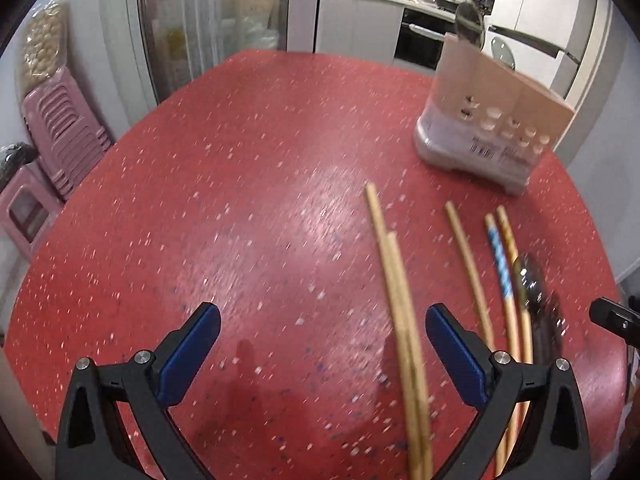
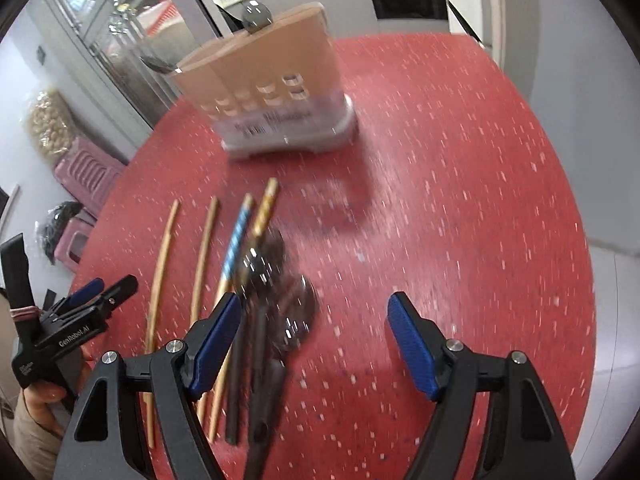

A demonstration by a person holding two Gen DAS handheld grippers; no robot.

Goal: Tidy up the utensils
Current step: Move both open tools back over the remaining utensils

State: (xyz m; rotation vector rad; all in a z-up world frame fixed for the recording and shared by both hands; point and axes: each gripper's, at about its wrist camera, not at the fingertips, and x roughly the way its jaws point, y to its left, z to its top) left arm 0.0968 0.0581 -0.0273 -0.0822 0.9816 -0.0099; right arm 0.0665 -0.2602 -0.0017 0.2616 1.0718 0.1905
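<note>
Several wooden chopsticks lie side by side on the red speckled table (image 1: pixel 240 200): a plain pair (image 1: pixel 396 280), a single one (image 1: pixel 468 268), a blue-patterned one (image 1: pixel 500 264) and a gold-patterned one (image 2: pixel 264 208). Dark spoons (image 2: pixel 276 288) lie in a small heap beside them. My left gripper (image 1: pixel 322 316) hangs open above the table, with the plain pair lying below, just inside its right finger. My right gripper (image 2: pixel 316 304) is open too, above the spoon handles near its left finger. Neither holds anything. Motion blurs both views.
A beige utensil holder (image 1: pixel 492 120) on a white base stands at the far side of the table (image 2: pixel 460 200), with a spoon (image 2: pixel 258 14) standing in it. Pink stools (image 1: pixel 60 128) are stacked beyond the left edge. A hand (image 2: pixel 40 396) holds the left gripper (image 2: pixel 108 286).
</note>
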